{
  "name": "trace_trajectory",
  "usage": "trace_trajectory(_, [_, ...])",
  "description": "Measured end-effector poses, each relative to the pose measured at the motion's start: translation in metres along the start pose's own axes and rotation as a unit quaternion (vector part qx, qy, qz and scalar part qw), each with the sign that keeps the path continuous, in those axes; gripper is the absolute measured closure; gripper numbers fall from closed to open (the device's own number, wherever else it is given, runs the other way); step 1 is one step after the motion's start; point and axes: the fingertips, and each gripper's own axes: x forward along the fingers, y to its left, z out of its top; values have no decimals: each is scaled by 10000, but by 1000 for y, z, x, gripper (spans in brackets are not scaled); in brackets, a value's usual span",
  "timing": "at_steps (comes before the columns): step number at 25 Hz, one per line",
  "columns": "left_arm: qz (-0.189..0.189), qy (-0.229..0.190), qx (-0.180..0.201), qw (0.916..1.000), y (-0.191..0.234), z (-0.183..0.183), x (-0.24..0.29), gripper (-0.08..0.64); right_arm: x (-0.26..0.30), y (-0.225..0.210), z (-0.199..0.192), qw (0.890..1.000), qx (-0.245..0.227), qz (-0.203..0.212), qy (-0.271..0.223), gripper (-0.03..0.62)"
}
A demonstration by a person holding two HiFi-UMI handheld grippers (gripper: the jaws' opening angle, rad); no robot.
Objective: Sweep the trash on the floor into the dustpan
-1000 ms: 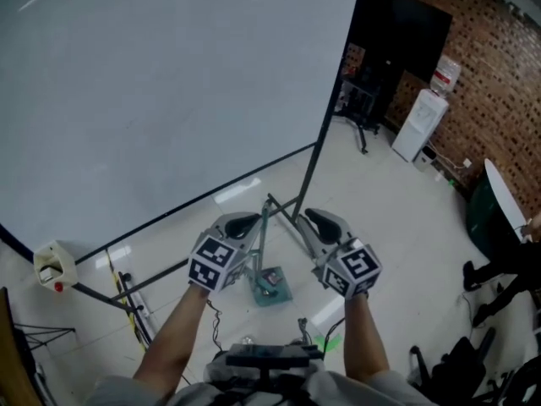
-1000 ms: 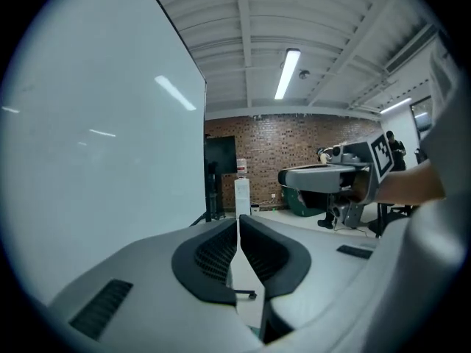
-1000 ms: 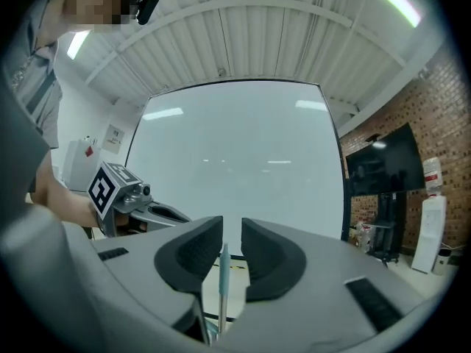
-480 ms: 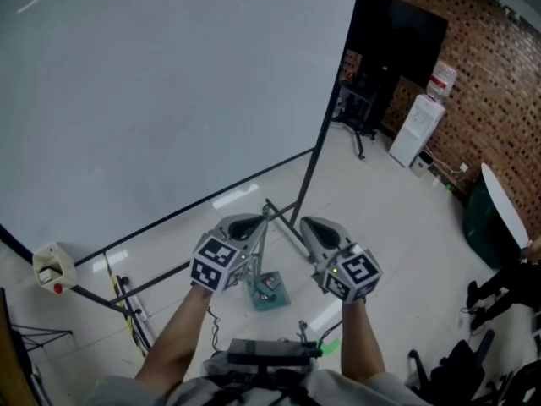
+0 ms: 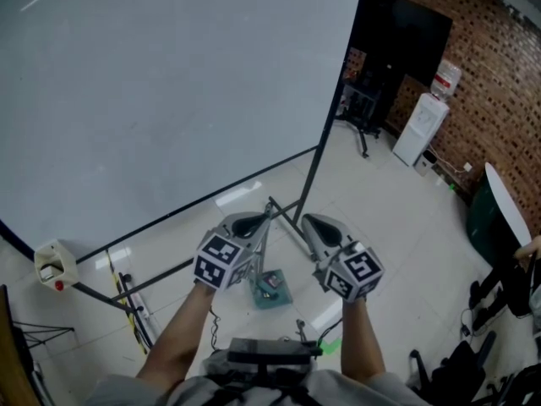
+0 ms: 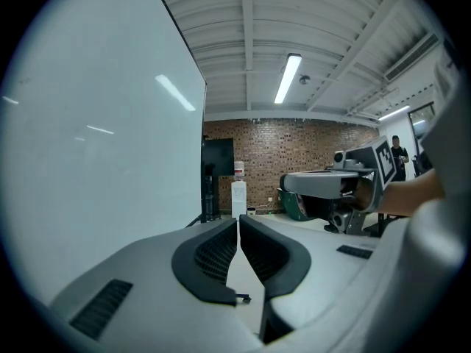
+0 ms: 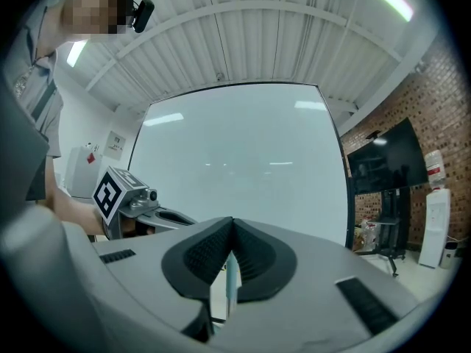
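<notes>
1 rod (image 7: pixel 230 282) in right fingers (image 7: pixel 204 259), end hidden

What lies in the dustpan (image 5: pixel 269 303) is too small to tell. Both ends of the pale rod (image 7: pixel 230 282) are hidden by the right tool (image 7: pixel 232 226). The picture edge cuts off a person (image 5: pixel 511 282).

So the dustpan (image 5: pixel 270 288) sits on the floor (image 5: pixel 380 218) below and between the left gripper (image 5: pixel 245 223) and right gripper (image 5: pixel 314 224), with a thin pole (image 7: pixel 230 278) in the right one's jaws. Big screen (image 5: pixel 169 83) stands ahead-left, water cooler (image 5: pixel 418 125) far right by the brick wall (image 5: pixel 499 83).
</notes>
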Motion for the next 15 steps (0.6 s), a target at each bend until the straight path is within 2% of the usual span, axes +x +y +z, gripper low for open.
trace_trajectory(15, [7,-67,-11,10000,-2,1,-2,543,-1,3,0,9999,78,92,12,592])
